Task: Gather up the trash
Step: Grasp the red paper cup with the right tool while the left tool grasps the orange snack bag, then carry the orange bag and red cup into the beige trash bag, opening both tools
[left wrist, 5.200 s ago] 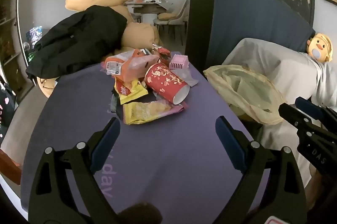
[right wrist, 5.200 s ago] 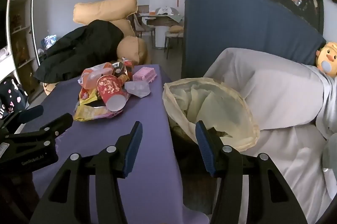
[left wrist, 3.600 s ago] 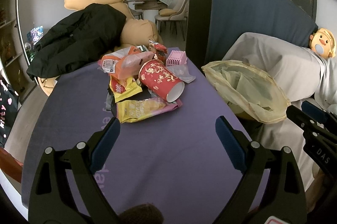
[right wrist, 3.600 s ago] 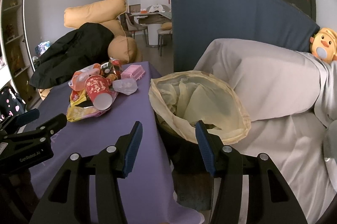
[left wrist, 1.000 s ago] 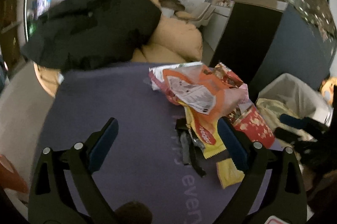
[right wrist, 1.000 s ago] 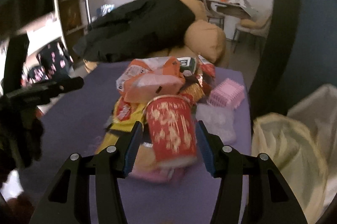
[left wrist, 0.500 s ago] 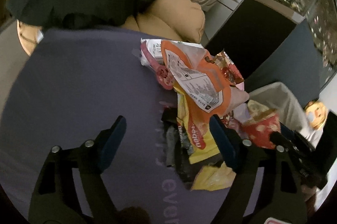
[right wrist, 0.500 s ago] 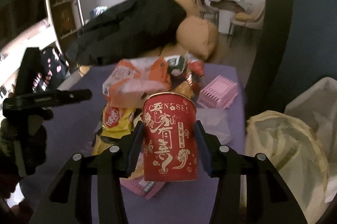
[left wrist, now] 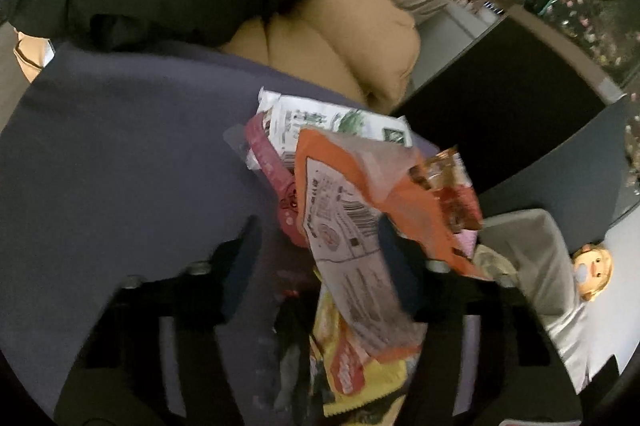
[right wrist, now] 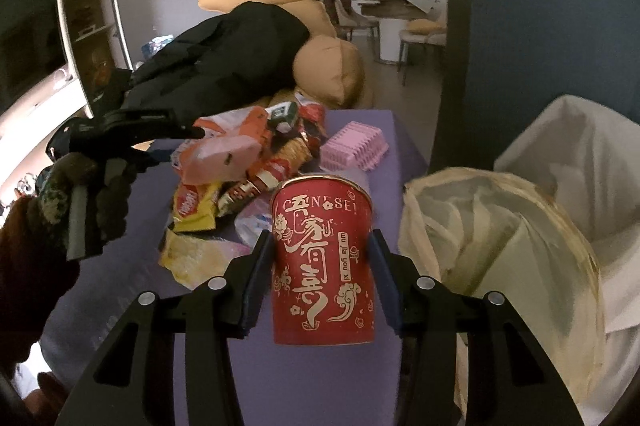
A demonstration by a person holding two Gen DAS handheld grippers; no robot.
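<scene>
My right gripper [right wrist: 321,268] is shut on a red paper cup [right wrist: 322,262] and holds it upright above the purple table [right wrist: 360,129], left of the yellow-lined trash bin [right wrist: 500,238]. A pile of snack wrappers [right wrist: 240,161] lies on the table. My left gripper [left wrist: 316,266] is open, its jaws on either side of an orange wrapper [left wrist: 360,209] at the pile; the image is blurred. The left gripper also shows in the right wrist view [right wrist: 160,133], at the pile's left edge.
A pink ridged box [right wrist: 354,145] sits behind the pile. A black jacket [right wrist: 224,53] and tan cushions [right wrist: 328,73] lie beyond the table. A dark blue partition [right wrist: 520,45] and a white sofa [right wrist: 580,153] stand on the right.
My right gripper has closed on the red cup and lifted it upright toward the bin. My left gripper has moved forward into the wrapper pile, around the orange wrapper.
</scene>
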